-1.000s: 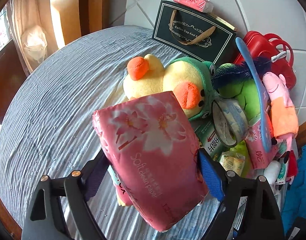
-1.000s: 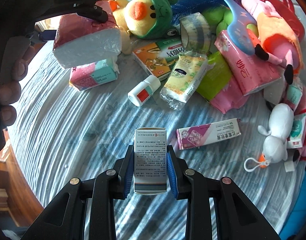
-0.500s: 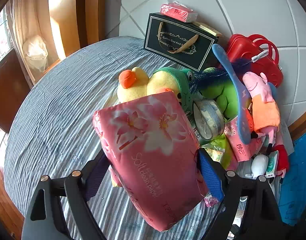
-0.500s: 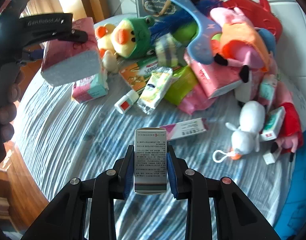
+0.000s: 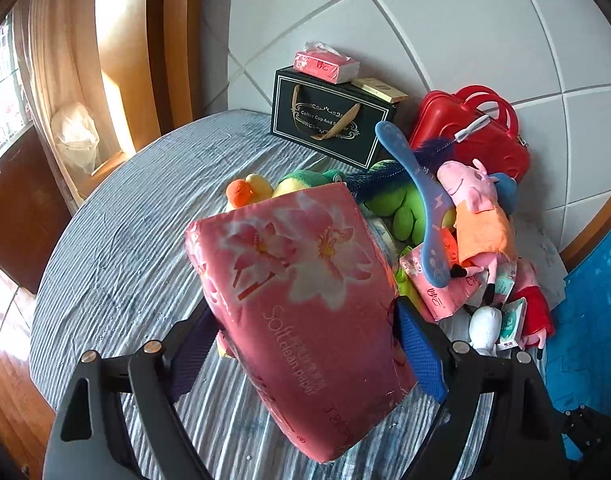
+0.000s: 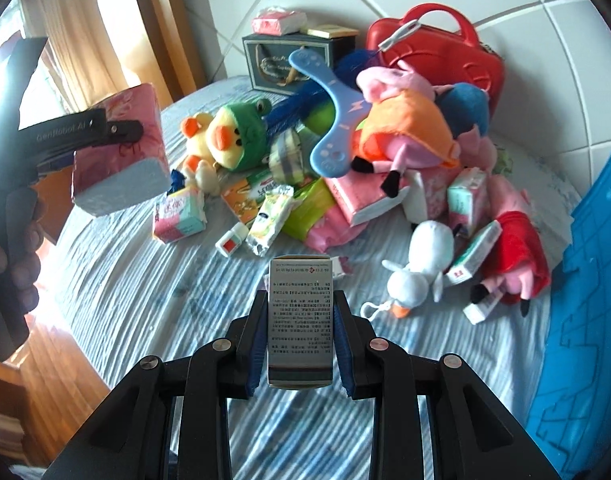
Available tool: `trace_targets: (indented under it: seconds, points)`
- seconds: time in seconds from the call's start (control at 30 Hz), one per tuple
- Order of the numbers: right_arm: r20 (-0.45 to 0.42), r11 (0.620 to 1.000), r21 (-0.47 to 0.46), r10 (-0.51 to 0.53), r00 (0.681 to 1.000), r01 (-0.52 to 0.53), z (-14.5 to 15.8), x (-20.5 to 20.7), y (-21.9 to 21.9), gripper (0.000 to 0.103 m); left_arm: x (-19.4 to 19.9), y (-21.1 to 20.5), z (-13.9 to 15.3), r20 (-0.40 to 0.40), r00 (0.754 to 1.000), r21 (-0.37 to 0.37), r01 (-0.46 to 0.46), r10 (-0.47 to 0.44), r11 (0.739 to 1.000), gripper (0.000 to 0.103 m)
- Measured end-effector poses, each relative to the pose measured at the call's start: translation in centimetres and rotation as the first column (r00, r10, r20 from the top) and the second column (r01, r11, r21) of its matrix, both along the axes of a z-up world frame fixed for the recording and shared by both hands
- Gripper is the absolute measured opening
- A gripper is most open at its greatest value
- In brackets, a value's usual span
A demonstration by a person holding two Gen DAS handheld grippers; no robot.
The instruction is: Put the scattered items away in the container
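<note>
My left gripper (image 5: pixel 301 344) is shut on a large pink tissue pack (image 5: pixel 301 304) printed with flowers, held in the air above the striped table (image 5: pixel 117 248). The right wrist view shows the same tissue pack (image 6: pixel 121 152) at the left, with the left gripper (image 6: pixel 117 132) clamped across it. My right gripper (image 6: pixel 299 328) is shut on a small grey medicine box (image 6: pixel 299 320), upright between the blue pads. A blue container (image 6: pixel 585 288) edge shows at the far right, and in the left wrist view the blue container (image 5: pixel 589 312) is at the right.
Piled at the table's back are a yellow duck plush (image 6: pixel 229 140), a pink pig plush (image 6: pixel 401 124), a blue boomerang (image 6: pixel 337 116), a white plush (image 6: pixel 421 268), tissue packs and small boxes. A red case (image 6: pixel 437 52) and a black gift bag (image 5: pixel 329 120) stand by the tiled wall.
Both grippers have risen with their loads, so the table and pile look farther away. The blue container has come into view at the right. Neither grip has changed.
</note>
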State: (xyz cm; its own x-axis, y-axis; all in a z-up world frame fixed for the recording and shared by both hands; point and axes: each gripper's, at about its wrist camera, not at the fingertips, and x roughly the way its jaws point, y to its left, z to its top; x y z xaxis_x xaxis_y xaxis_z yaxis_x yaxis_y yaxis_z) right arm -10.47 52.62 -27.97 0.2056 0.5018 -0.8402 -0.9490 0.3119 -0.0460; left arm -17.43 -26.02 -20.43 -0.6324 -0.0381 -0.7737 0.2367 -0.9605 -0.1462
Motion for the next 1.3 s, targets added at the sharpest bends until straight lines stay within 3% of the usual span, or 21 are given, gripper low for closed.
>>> trace_targets:
  seconds: [0.83,1.3]
  points:
    - [0.083,0.991,0.126,0.043,0.996,-0.054,11.2,0.6,-7.8,0.029,7.0,6.9,9.1,-0.144,0.989,-0.018,-0.031,0.028,0.999,0.086]
    - [0.086,0.983,0.18,0.003,0.996,-0.018,15.1,2.5,-13.0,0.029,8.1,13.9,13.9,-0.2,0.977,-0.048,0.065,-0.074,0.997,0.086]
